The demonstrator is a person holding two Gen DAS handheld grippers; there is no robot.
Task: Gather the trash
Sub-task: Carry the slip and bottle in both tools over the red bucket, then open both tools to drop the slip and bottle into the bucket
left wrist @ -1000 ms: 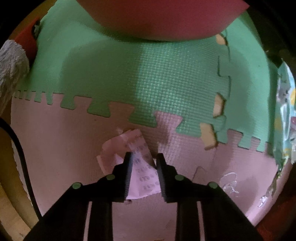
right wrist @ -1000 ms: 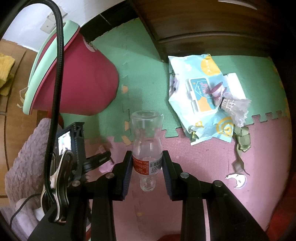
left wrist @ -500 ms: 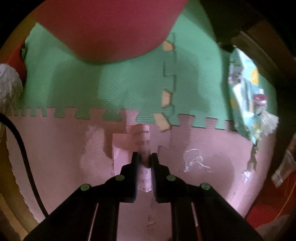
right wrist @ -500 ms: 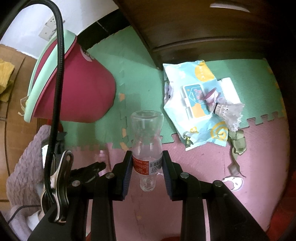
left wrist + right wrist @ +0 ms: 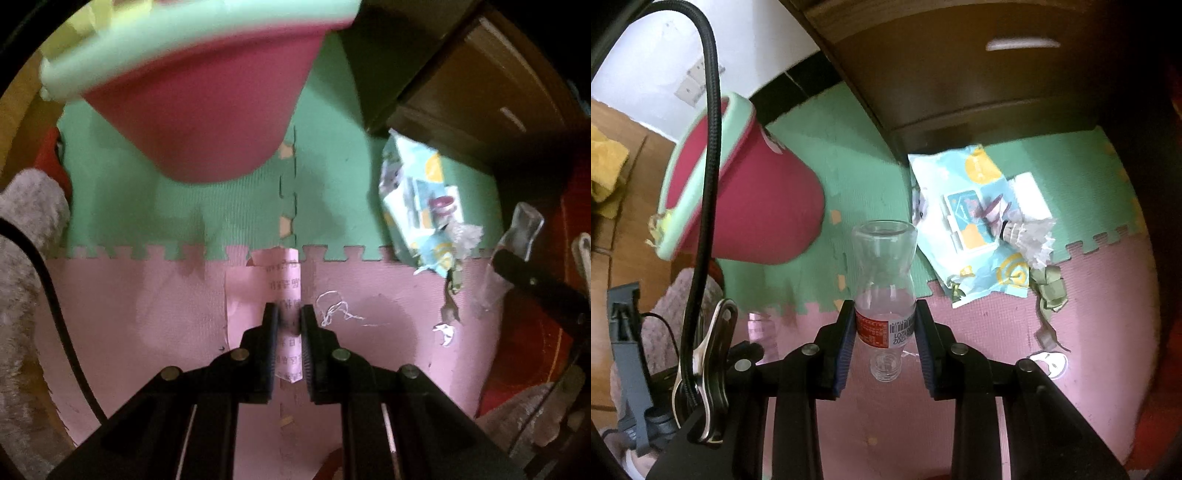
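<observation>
My left gripper point(image 5: 289, 322) is shut on a pink printed paper slip point(image 5: 284, 280), held above the pink foam mat. A red bin with a pale green rim point(image 5: 207, 107) stands ahead and above it. My right gripper point(image 5: 885, 321) is shut on a clear plastic bottle with a red label point(image 5: 884, 280), neck pointing back toward the camera. The bin also shows in the right wrist view point(image 5: 753, 206), at the left. The bottle point(image 5: 517, 236) and right gripper show at the right edge of the left wrist view.
A light blue wrapper with small trash on it point(image 5: 975, 218) lies on the green mat by a dark wooden cabinet point(image 5: 997, 85). Paper scraps point(image 5: 1049, 358) and white string point(image 5: 336, 310) lie on the pink mat. A fluffy grey cloth point(image 5: 26, 236) is at the left.
The left gripper has closed on the paper slip and lifted it back from the mat; the bin's rim came into view. The right gripper holds the bottle steady, drifting slightly.
</observation>
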